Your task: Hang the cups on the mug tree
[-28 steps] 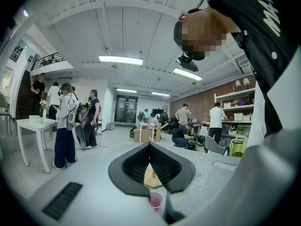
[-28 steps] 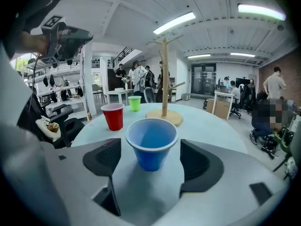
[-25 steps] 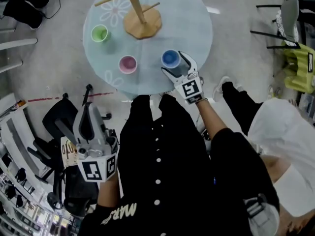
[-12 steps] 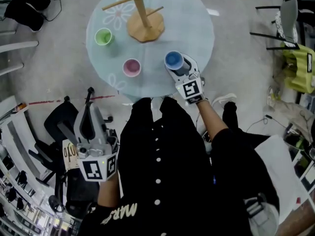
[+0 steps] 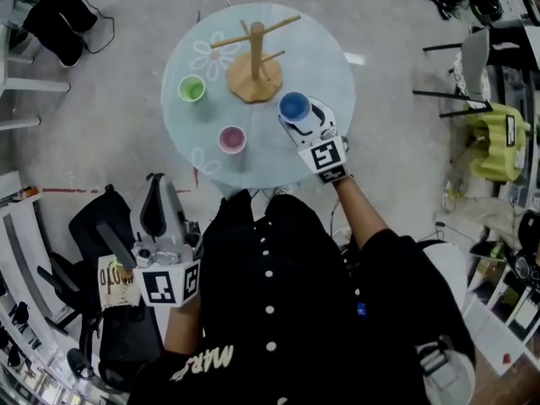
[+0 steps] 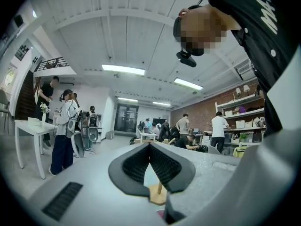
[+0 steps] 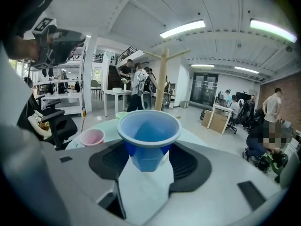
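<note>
The wooden mug tree (image 5: 256, 62) stands at the far middle of the round pale blue table (image 5: 325, 53). A green cup (image 5: 191, 88) sits to its left and a pink cup (image 5: 232, 139) nearer me. My right gripper (image 5: 305, 121) has just been closing and is shut on the blue cup (image 5: 294, 106), held upright above the table just right of the tree's base. In the right gripper view the blue cup (image 7: 148, 135) fills the space between the pads, with the tree's pole (image 7: 161, 79) behind. My left gripper (image 5: 158, 186) hangs off the table at lower left, shut and holding nothing.
A black office chair (image 5: 101, 218) stands by my left gripper. Dark chairs (image 5: 472, 57) and a yellow-green object (image 5: 494, 137) are at the right. Several people and white tables (image 6: 33, 126) fill the room beyond.
The right gripper has lifted the blue cup off the table and brought it nearer the mug tree. The left gripper rose slightly. A person in white at the right has left view.
</note>
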The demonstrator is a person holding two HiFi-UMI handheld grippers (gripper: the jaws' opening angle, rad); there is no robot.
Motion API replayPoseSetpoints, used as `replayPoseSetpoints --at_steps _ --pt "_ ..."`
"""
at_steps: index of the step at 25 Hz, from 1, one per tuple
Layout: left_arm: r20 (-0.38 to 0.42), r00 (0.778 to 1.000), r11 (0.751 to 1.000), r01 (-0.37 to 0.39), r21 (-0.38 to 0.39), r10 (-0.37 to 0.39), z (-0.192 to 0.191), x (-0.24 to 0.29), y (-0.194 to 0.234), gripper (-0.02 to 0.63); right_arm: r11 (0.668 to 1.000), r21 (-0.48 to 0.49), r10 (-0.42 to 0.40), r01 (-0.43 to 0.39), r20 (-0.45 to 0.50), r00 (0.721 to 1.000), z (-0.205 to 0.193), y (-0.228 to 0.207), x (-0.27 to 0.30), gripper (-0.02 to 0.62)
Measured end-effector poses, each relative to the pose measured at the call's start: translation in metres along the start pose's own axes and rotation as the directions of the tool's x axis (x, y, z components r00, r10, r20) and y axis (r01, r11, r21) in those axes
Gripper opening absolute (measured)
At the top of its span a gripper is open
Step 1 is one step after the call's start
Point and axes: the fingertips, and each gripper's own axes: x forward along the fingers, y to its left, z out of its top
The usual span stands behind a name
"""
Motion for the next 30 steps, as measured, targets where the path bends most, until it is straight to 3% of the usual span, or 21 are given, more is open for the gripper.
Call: replayPoseSetpoints --at_steps 9,23,30 --pt "0.059 0.998 1.000 -0.026 0.003 0.026 0.030 -0.007 0.015 -0.006 0.993 -0.105 0.053 -0.057 -0.035 0.998 0.065 0.007 0.014 0.267" --pt "0.117 0.992 0.999 -0.052 -0.001 0.052 0.054 -0.019 0.026 -0.006 0.992 -0.128 -0.006 0.014 0.066 0.998 0.140 0.002 0.007 0.267" --pt "0.114 0.992 0.998 -0.060 0.001 0.060 0.054 -0.024 0.031 -0.006 0.991 -0.129 -0.008 0.020 0.096 0.995 0.155 0.004 0.016 0.267"
